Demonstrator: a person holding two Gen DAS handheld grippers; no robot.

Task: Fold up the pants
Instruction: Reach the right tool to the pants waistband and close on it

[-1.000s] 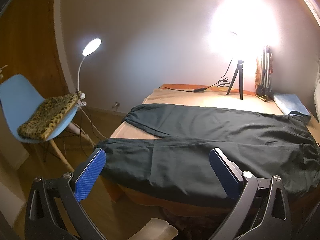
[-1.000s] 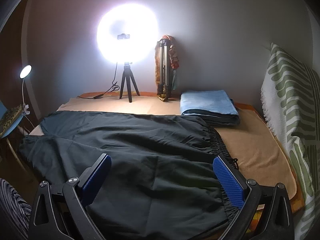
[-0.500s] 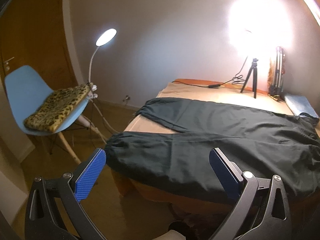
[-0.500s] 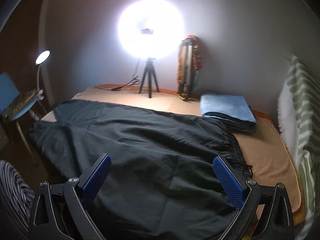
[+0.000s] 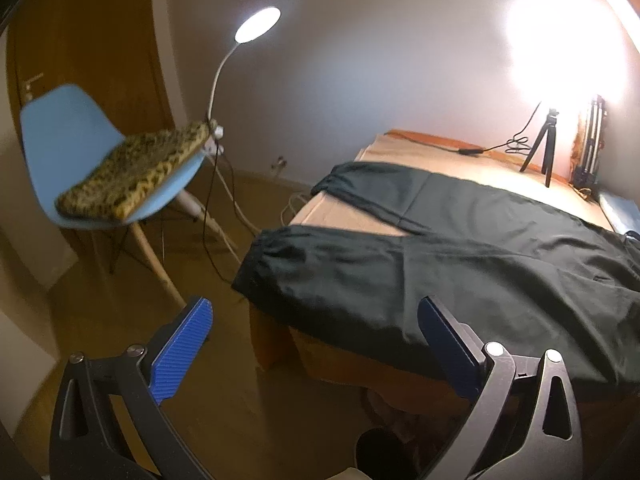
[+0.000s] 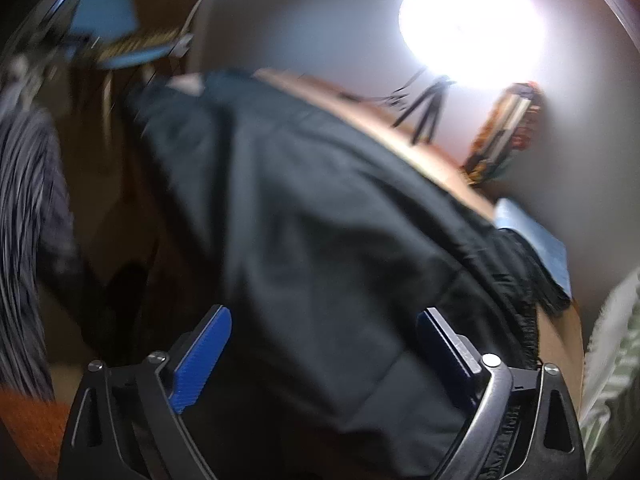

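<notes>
Dark pants lie spread flat on the bed, both legs reaching toward its left end. My left gripper is open, hovering off the bed's near corner just below the near leg's cuff, with nothing between its blue pads. The right wrist view is blurred and tilted; my right gripper hangs wide over the pants near the waistband, its jaws closing slightly, pads apart from the cloth.
A blue chair with a leopard cushion and a clip lamp stands left of the bed on the wood floor. A ring light on a tripod and a folded blue cloth sit at the bed's far side. A striped pillow lies right.
Both grippers have moved lower and closer to the bed's near edge. The right gripper has rolled, tilting its view. The left view has swung left, toward the near leg's cuff.
</notes>
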